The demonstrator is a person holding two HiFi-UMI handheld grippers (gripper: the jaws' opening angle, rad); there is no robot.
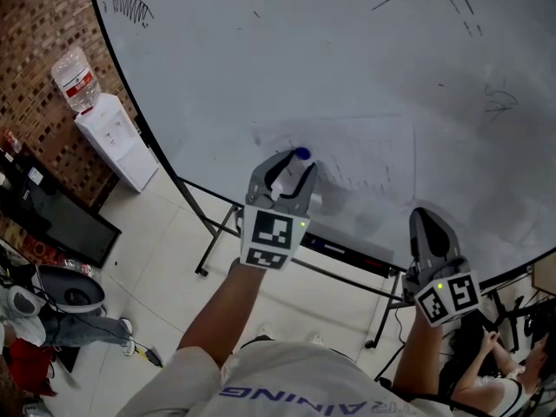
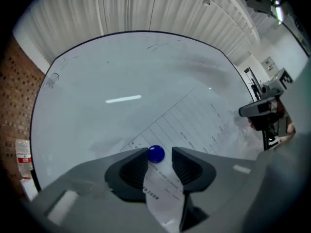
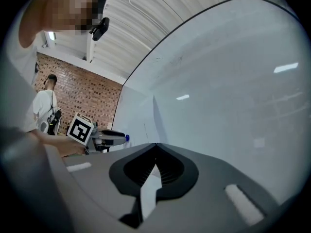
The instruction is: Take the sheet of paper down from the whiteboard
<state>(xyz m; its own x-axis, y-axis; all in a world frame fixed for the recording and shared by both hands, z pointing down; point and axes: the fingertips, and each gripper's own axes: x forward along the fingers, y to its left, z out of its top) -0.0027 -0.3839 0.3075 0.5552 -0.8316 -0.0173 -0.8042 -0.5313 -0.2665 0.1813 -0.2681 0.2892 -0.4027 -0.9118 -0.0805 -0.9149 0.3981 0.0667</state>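
The sheet of paper (image 1: 373, 156) hangs low on the whiteboard (image 1: 330, 50), a magnet (image 1: 301, 154) on it; a water dispenser (image 1: 113, 137) stands left of the whiteboard.

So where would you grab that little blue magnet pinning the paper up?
By its round rim, one jaw on each side. The blue magnet is a small button standing proud of the flat whiteboard, so come straight at the board, face-on. The left gripper is lined up that way, jaws apart on either side of it, at the sheet corner.
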